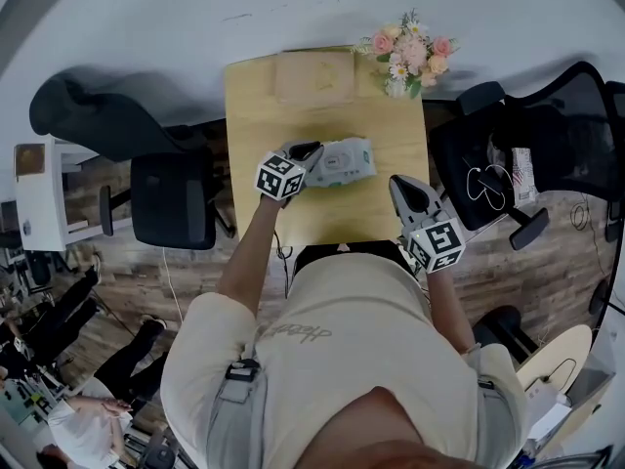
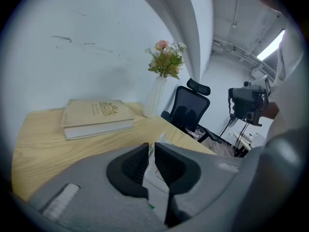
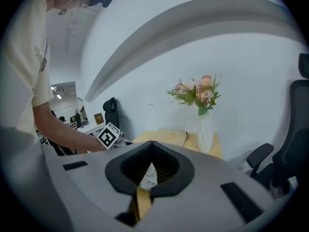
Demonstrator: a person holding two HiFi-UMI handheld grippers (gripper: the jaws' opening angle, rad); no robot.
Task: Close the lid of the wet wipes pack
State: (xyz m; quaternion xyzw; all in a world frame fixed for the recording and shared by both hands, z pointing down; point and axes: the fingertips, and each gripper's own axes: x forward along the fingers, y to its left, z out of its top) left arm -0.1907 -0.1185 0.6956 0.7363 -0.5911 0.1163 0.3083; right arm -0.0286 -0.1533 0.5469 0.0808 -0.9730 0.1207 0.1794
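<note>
The wet wipes pack, pale grey-green, lies flat in the middle of the wooden table. My left gripper is at the pack's left end. In the left gripper view its jaws stand almost together, with a thin white flap of the pack pinched between them and sticking up past the tips. My right gripper hovers near the table's front right, apart from the pack, shut and empty. In the right gripper view its tips meet, and the pack shows through the hollow behind them.
A tan book lies at the table's far edge, next to a white vase of pink flowers at the far right corner. Black office chairs stand left and right of the table. People sit at the lower left.
</note>
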